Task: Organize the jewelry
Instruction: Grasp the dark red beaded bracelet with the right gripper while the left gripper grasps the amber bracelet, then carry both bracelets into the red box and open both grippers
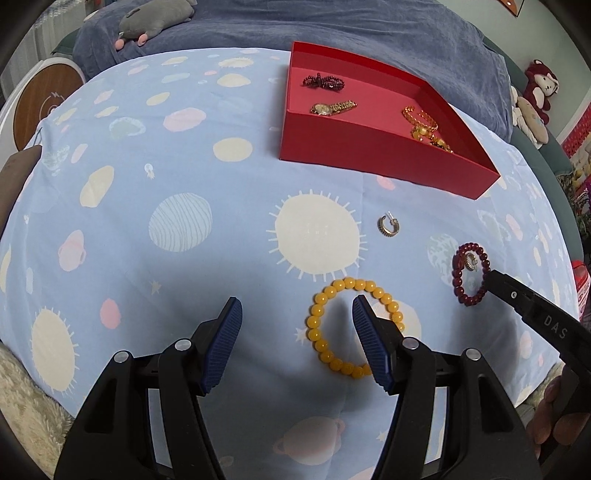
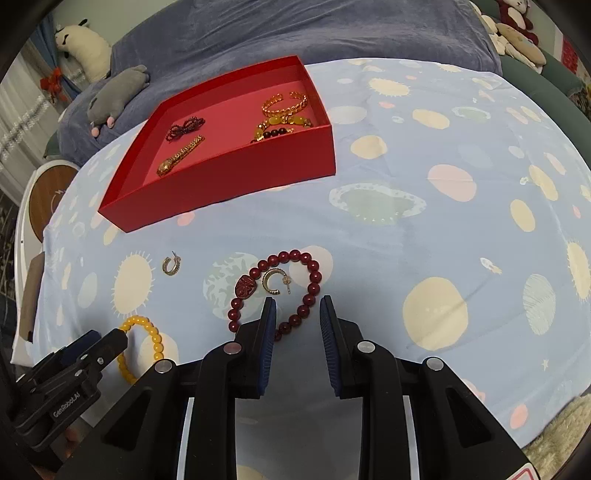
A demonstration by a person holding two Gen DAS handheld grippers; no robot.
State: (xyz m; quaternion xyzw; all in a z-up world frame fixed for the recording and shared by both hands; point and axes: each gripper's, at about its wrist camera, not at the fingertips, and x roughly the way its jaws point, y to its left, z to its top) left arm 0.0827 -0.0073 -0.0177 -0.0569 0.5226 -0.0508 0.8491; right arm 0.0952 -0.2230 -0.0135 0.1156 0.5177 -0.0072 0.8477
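Observation:
A red box (image 1: pixel 376 151) (image 2: pixel 236 177) sits on the blue patterned cloth and holds a dark red beaded piece (image 1: pixel 324 82), a gold watch (image 1: pixel 332 108) and gold and amber bracelets (image 1: pixel 424 123). A yellow bead bracelet (image 1: pixel 325 314) (image 2: pixel 147 332) lies on the cloth. My left gripper (image 1: pixel 297 314) is open, its right finger over the bracelet's ring. A dark red bead bracelet (image 2: pixel 306 273) (image 1: pixel 471 273) surrounds a gold hoop earring (image 2: pixel 275 282). My right gripper (image 2: pixel 297 317) is open, straddling that bracelet's near side. A second hoop earring (image 1: pixel 387 224) (image 2: pixel 171 265) lies alone.
A blue blanket (image 1: pixel 295 26) with a grey plush toy (image 1: pixel 155 18) lies behind the cloth. Stuffed toys (image 1: pixel 535 96) sit at the far right. A round wooden-topped object (image 1: pixel 44 99) stands at the left. Fluffy rug (image 2: pixel 554 435) shows below the cloth's edge.

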